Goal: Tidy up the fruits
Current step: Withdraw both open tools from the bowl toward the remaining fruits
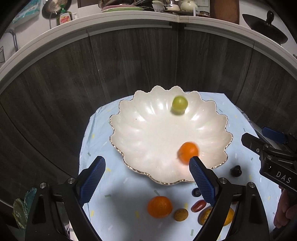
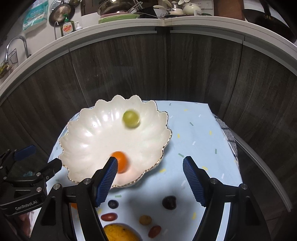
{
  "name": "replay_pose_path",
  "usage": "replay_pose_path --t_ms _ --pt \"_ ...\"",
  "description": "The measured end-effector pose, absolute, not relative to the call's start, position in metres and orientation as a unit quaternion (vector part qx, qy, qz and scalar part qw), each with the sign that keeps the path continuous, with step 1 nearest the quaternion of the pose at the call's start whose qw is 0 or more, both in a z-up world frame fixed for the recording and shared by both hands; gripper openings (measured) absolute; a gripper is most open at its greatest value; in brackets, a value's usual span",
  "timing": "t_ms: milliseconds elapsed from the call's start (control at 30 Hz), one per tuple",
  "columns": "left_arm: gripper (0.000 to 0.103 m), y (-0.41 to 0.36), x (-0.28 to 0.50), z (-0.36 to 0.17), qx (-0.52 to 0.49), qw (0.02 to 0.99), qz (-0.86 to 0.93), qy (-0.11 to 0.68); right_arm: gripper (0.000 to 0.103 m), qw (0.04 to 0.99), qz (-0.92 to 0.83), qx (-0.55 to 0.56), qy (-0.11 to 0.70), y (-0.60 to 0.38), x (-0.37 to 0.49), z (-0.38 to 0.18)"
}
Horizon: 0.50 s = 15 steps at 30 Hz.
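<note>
A white scalloped bowl point(image 1: 130, 140) point(image 2: 83, 148) stands on a light blue cloth point(image 1: 130, 218) point(image 2: 194, 133). In it lie a green grape point(image 1: 179, 105) point(image 2: 131, 118), blurred, and a small orange point(image 1: 187, 151) point(image 2: 121, 163), blurred. On the cloth in front lie an orange point(image 1: 159, 206), a brown longan point(image 1: 181, 214) point(image 2: 145, 219), red cherry tomatoes point(image 1: 198, 205) point(image 2: 109, 216) point(image 2: 154, 231), a blueberry point(image 1: 195, 192) point(image 2: 113, 204), a dark cherry point(image 1: 235, 170) point(image 2: 169, 202) and a yellow mango point(image 1: 227, 216) point(image 2: 118, 232). My left gripper point(image 1: 146, 165) is open and empty over the bowl's near rim. My right gripper point(image 2: 150, 165) is open and empty.
Dark wood cabinet doors point(image 1: 130, 61) rise behind the table under a white counter edge point(image 1: 130, 18) with dishes and a dish soap bottle point(image 1: 64, 17). A checked cloth point(image 2: 230, 137) hangs at the table's right edge. The right gripper's body point(image 1: 272, 153) is at the right.
</note>
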<state>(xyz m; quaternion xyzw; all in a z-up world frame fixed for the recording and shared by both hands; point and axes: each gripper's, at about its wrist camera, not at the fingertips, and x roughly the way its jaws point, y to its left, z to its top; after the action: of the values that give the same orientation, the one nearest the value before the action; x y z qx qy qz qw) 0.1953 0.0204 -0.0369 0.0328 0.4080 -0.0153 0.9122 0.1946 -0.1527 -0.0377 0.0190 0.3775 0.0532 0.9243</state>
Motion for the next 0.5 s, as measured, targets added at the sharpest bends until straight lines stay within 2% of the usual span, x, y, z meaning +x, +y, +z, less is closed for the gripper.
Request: replay_pose_path --t_ms 500 --pt "0.092 0.019 0.169 -0.036 0.035 0.913 -0.019 0.406 0.073 0.926 0.054 0.019 0.374 -0.153 0.172 -0.039"
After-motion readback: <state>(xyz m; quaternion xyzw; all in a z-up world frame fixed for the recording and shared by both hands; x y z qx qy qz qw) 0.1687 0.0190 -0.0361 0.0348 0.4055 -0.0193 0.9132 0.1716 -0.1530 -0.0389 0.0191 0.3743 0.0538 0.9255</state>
